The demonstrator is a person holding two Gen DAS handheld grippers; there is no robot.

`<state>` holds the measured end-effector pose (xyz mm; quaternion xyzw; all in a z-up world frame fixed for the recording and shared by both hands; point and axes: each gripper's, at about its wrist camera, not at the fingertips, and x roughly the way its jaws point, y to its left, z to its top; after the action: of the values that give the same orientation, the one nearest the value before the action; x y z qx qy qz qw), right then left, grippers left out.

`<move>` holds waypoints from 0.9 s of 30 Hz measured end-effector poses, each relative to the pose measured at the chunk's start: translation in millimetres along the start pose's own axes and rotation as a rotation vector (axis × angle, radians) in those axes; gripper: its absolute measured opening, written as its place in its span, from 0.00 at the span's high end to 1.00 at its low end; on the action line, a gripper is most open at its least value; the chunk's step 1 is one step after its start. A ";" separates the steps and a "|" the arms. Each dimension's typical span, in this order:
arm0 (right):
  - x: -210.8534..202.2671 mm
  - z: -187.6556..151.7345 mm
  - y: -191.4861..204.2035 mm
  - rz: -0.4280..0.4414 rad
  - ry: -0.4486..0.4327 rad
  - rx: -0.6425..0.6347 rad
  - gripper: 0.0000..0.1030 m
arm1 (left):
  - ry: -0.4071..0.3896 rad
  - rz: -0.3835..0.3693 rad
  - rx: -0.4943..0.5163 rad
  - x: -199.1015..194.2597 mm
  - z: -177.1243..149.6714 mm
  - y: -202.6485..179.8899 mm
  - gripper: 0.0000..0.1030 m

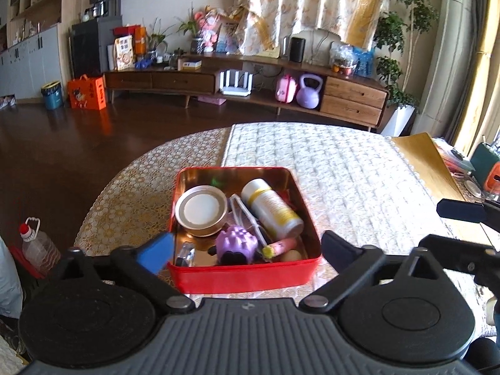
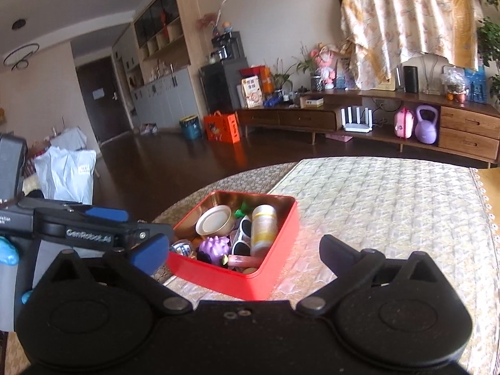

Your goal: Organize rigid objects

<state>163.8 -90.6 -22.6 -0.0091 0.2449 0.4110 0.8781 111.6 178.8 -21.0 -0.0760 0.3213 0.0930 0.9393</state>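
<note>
An open red tin box (image 1: pixel 243 276) (image 2: pixel 218 278) stands on the cloth-covered table (image 1: pixel 343 172). Inside lie a gold round tin with a white lid (image 1: pixel 201 211), a white and yellow bottle (image 1: pixel 272 207), a purple spiky toy (image 1: pixel 237 243), white sunglasses (image 2: pixel 242 237), a pink stick (image 1: pixel 284 245) and a small glass bottle (image 1: pixel 186 253). My left gripper (image 1: pixel 250 248) is open just before the box's near wall, holding nothing. My right gripper (image 2: pixel 243 250) is open too, off the box's near right corner, with nothing in it. One of its dark fingers (image 1: pixel 459 211) shows at the right edge of the left wrist view.
The table's round edge (image 1: pixel 103 206) drops to a dark wooden floor, where a plastic oil jug (image 1: pixel 37 247) stands at the left. A yellow board and clutter (image 1: pixel 431 162) lie at the table's right. White bags (image 2: pixel 68 172) sit on the floor.
</note>
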 end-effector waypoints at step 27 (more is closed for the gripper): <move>-53.2 -38.3 -41.3 -0.046 -0.058 0.157 0.00 | -0.016 0.031 0.081 -33.7 -35.4 -66.9 0.01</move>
<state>148.8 -164.4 -40.6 0.0663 0.2504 0.3704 0.8920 79.5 102.4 -22.2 -0.0325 0.3185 0.0949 0.9426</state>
